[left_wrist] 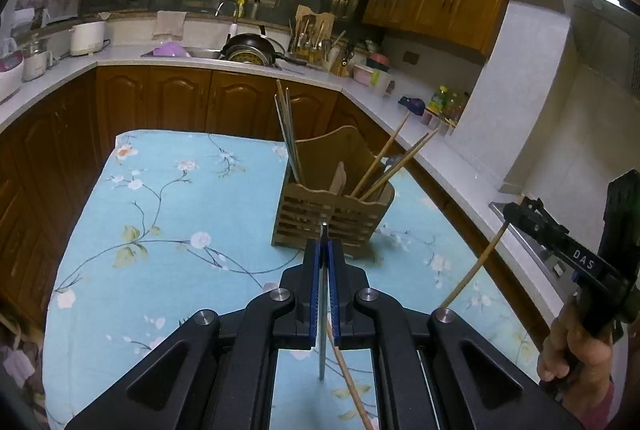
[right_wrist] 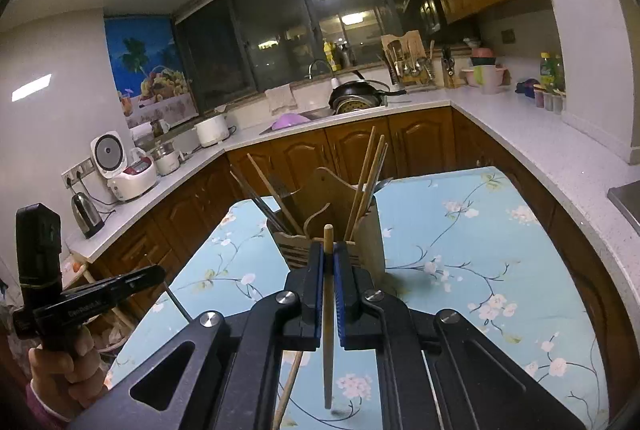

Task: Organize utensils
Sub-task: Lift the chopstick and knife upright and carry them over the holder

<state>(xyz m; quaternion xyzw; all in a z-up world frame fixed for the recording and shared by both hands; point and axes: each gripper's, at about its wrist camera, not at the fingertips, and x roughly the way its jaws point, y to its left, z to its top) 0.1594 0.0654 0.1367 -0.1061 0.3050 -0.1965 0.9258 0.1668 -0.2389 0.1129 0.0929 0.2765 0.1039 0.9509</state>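
Left gripper (left_wrist: pixel 324 262) clamps a metal chopstick (left_wrist: pixel 322 342), right gripper (right_wrist: pixel 329 262) a wooden chopstick (right_wrist: pixel 328 310). Both hover near the wooden holder (left_wrist: pixel 320 214) on the table (left_wrist: pixel 168 214). Tip each vertical, drop into matching compartment.

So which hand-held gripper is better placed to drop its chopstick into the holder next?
Probably right. The right hand-held gripper holds its wooden chopstick right at the wooden holder; the left hand-held gripper with its metal chopstick sits farther back.

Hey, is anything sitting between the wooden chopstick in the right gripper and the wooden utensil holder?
Nothing visible. The right gripper holds the wooden chopstick just short of the utensil holder, with no object between them.
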